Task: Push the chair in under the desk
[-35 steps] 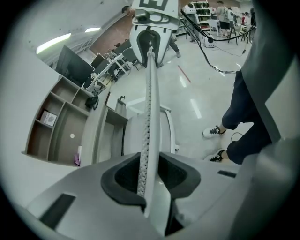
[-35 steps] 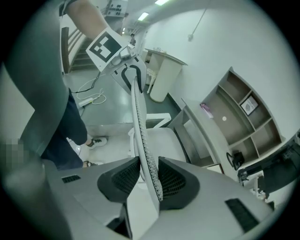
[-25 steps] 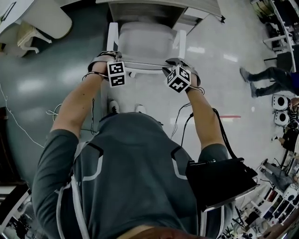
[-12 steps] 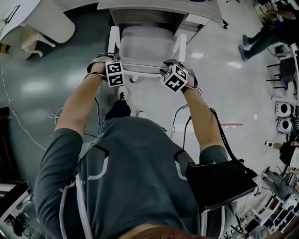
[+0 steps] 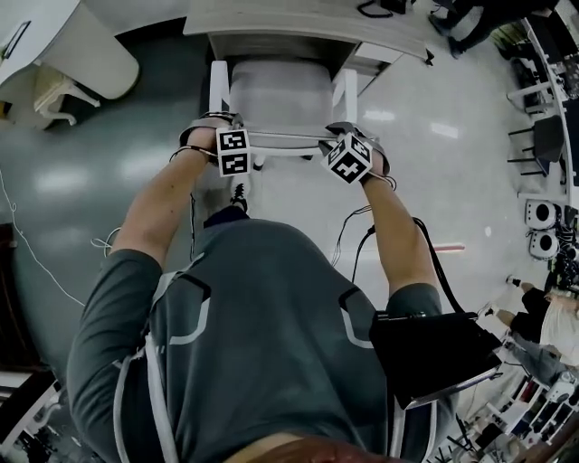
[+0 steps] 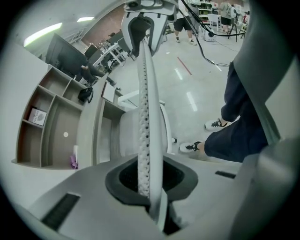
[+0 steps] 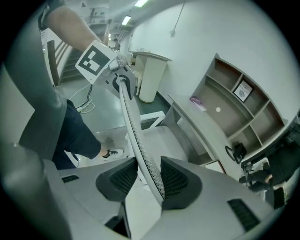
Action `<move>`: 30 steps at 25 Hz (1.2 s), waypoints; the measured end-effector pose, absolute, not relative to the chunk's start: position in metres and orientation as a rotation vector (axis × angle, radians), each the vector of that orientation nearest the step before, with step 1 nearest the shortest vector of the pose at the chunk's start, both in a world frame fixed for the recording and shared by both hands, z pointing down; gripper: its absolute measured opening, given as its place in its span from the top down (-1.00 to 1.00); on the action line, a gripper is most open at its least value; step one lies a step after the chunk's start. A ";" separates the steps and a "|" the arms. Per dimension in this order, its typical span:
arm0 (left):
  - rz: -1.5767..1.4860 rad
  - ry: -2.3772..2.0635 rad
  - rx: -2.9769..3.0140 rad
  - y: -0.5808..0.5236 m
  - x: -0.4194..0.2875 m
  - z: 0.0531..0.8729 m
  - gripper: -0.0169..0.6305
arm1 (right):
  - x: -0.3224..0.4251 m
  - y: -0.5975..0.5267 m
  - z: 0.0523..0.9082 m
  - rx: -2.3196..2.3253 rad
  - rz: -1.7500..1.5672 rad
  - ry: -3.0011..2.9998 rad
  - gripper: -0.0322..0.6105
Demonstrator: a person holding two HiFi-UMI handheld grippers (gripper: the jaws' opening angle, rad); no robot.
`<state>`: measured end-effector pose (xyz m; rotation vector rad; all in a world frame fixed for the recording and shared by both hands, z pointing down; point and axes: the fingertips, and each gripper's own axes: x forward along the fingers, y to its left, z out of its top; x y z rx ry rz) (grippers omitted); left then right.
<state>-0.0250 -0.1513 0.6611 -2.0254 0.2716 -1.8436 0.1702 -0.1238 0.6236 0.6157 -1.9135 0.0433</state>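
Observation:
A white chair stands with its seat [image 5: 276,90] partly beneath the desk [image 5: 298,20] at the top of the head view. Both grippers sit on the top rail of the perforated backrest [image 5: 285,138]. My left gripper [image 5: 220,128] holds the rail's left end. Its jaws have just been closing, and the pads now clamp the backrest edge [image 6: 145,93] at the left gripper [image 6: 151,178]. My right gripper [image 5: 340,136] straddles the right end. Its jaws have just been opening, and the backrest [image 7: 131,122] runs loosely between the pads at the right gripper [image 7: 145,180].
A rounded white table [image 5: 81,41] and another chair [image 5: 54,86] stand at the upper left. Cables [image 5: 27,235] trail over the shiny floor. Wall shelves [image 7: 243,103] hang above the desk. My shoe [image 5: 237,193] is just behind the chair. People stand at the upper right [image 5: 470,18].
Both hands and the chair have moved toward the desk, and the seat sits further under it. My foot has stepped forward. The bystander at the right has walked off toward the top.

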 end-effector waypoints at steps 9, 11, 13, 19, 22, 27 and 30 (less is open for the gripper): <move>-1.807 0.240 -2.035 -0.195 -0.021 0.662 0.85 | 0.174 -0.174 0.623 0.632 0.070 -1.851 0.38; -1.804 0.232 -2.023 -0.204 -0.019 0.663 0.85 | 0.176 -0.181 0.624 0.640 0.073 -1.845 0.38; -1.796 0.224 -2.004 -0.215 -0.020 0.664 0.86 | 0.175 -0.186 0.625 0.650 0.083 -1.847 0.38; -1.782 0.211 -1.984 -0.240 -0.036 0.665 0.86 | 0.158 -0.204 0.625 0.681 0.098 -1.864 0.37; -1.776 0.221 -1.982 -0.251 -0.036 0.665 0.87 | 0.158 -0.217 0.625 0.689 0.097 -1.850 0.37; -1.782 0.206 -1.983 -0.268 -0.030 0.664 0.87 | 0.164 -0.232 0.625 0.720 0.103 -1.835 0.36; -1.809 0.189 -1.985 -0.279 -0.035 0.664 0.87 | 0.159 -0.241 0.624 0.717 0.105 -1.832 0.36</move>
